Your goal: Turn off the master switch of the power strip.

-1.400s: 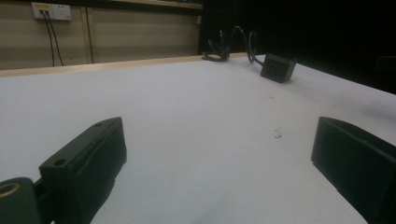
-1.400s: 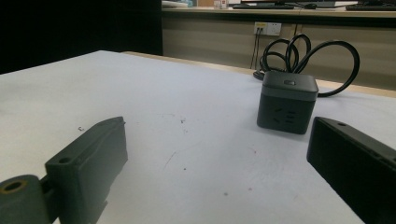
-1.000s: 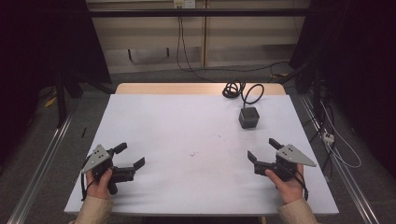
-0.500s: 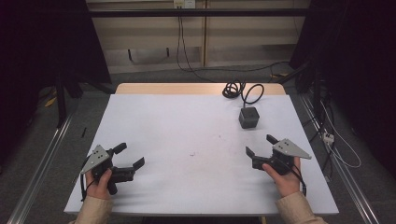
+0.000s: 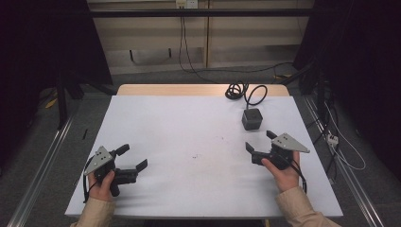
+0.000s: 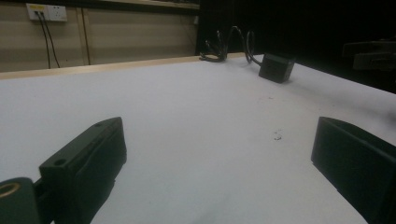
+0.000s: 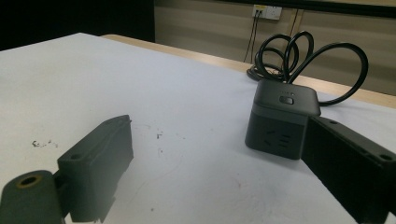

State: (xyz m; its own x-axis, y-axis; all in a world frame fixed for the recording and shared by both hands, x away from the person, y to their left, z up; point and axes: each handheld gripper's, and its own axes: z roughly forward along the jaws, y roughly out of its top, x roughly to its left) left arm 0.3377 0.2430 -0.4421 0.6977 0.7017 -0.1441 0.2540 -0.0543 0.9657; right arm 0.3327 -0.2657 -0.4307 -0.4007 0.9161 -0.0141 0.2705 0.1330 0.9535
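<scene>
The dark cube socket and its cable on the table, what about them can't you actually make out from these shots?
- Cube socket: in the right gripper view the right-hand jaw overlaps its lower right corner; its far faces are turned away.
- Its top button marking: too small to read.
- Black cable: coiled at the table's far edge; its other end and whether it is plugged in cannot be made out.
- In the left gripper view the cube is small and dim.

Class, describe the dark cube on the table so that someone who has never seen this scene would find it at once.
Start at the white table and go to its far right part. There a dark grey cube-shaped power socket stands just before a coiled black cable. It alone is a solid block with a small button on top.
</scene>
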